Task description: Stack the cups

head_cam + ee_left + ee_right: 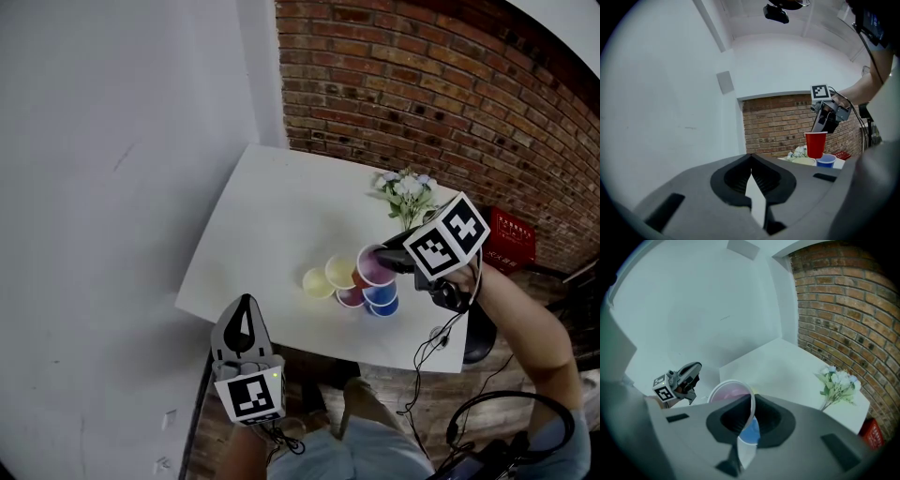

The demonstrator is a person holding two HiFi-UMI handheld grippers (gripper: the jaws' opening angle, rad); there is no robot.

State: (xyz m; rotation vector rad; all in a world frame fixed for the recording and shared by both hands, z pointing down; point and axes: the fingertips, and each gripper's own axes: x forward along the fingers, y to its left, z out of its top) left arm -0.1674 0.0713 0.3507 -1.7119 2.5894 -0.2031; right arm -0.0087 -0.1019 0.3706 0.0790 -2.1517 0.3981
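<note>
White table (272,216) by brick wall (422,84); right tool (389,260) clamped on red cup (374,269), left tool (246,305) closed, empty.

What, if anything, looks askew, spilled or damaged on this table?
Nothing stands out. The right gripper holds the red cup upright by its rim above the blue cup; the other cups sit grouped on the table, with no spill or damage visible.

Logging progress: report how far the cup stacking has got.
Done: no stack shows; two yellow cups, a purple cup and a blue cup stand loose on the table. In hand: the right gripper grips the red cup over the blue cup. Left: nesting everything.
</note>
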